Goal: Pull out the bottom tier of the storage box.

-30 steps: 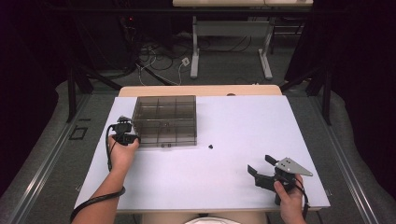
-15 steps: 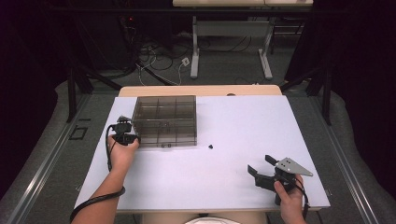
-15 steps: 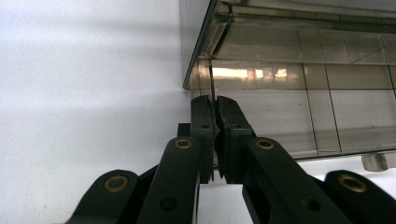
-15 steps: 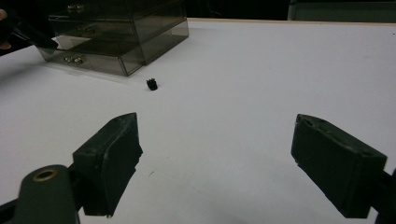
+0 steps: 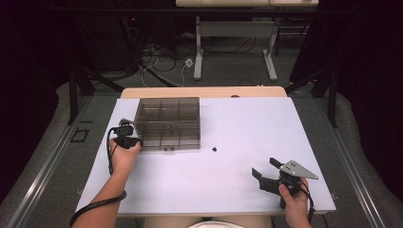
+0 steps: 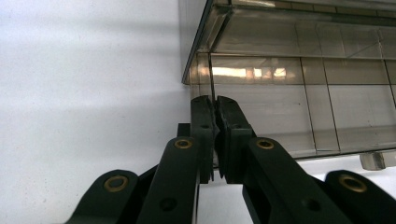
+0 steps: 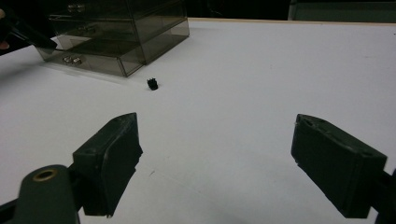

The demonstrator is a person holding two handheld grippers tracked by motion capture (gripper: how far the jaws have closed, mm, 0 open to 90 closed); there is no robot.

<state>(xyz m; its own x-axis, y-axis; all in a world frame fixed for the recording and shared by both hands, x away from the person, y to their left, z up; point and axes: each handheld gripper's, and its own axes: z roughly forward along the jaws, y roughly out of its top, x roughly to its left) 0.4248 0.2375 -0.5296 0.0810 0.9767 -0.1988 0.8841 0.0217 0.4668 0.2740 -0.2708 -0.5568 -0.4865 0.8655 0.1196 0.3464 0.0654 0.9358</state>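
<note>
A smoky clear compartment box (image 5: 167,123) stands on the white table (image 5: 237,123) at the back left, its lid down. My left gripper (image 5: 127,135) sits at the box's near left corner. In the left gripper view its jaws (image 6: 215,100) are shut on the thin edge of the box's (image 6: 289,93) side wall. A small black part (image 5: 214,149) lies loose on the table just right of the box. My right gripper (image 5: 265,167) hovers low at the front right, open, nothing between its jaws (image 7: 217,128). The black part (image 7: 152,84) and the box (image 7: 116,32) lie well ahead of it.
Two metal latches (image 7: 71,59) show on the box's front face. The table's near edge (image 5: 204,213) runs just behind both hands. Table legs and cables (image 5: 190,61) occupy the floor beyond the far edge.
</note>
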